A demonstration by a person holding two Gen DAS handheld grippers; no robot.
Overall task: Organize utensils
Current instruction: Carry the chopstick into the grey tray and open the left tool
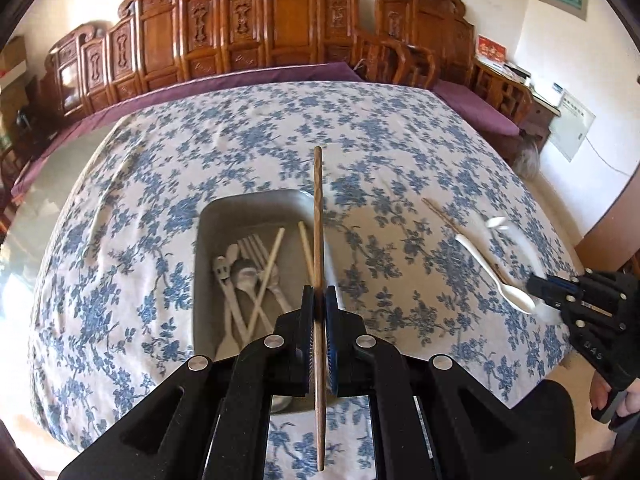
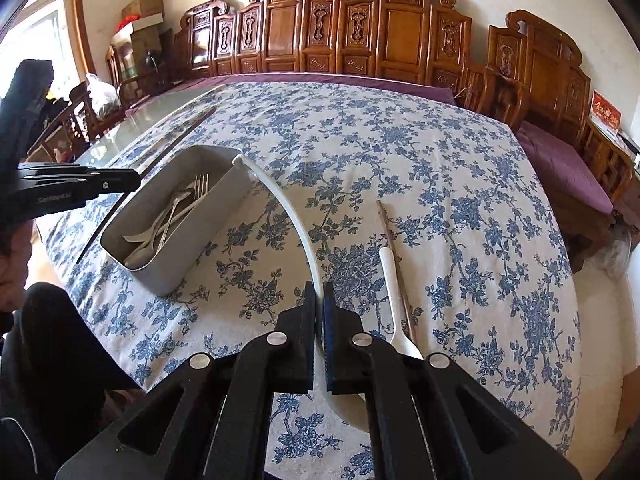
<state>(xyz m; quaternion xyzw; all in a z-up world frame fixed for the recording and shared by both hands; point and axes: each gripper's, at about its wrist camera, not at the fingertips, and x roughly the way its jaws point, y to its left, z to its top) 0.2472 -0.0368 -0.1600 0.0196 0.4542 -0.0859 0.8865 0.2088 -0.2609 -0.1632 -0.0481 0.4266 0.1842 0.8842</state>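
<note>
My left gripper (image 1: 319, 294) is shut on a brown wooden chopstick (image 1: 318, 216), held above the right side of a grey rectangular utensil tray (image 1: 208, 216). The tray holds forks, spoons and pale chopsticks (image 1: 256, 276). My right gripper (image 2: 319, 294) is shut on a white plastic spoon (image 2: 280, 196), whose curved handle rises toward the tray (image 2: 208, 216). A second white spoon (image 2: 392, 292) and a brown chopstick (image 2: 386, 220) lie on the cloth to the right. In the left wrist view the right gripper (image 1: 538, 290) is at the far right with the white spoon (image 1: 496, 270).
The table wears a blue floral cloth (image 1: 160, 152) with bare glass (image 1: 36, 216) at the left. Carved wooden chairs (image 1: 280, 20) and a purple-cushioned bench (image 2: 560, 164) line the far wall. The left gripper (image 2: 80, 188) shows at the left of the right wrist view.
</note>
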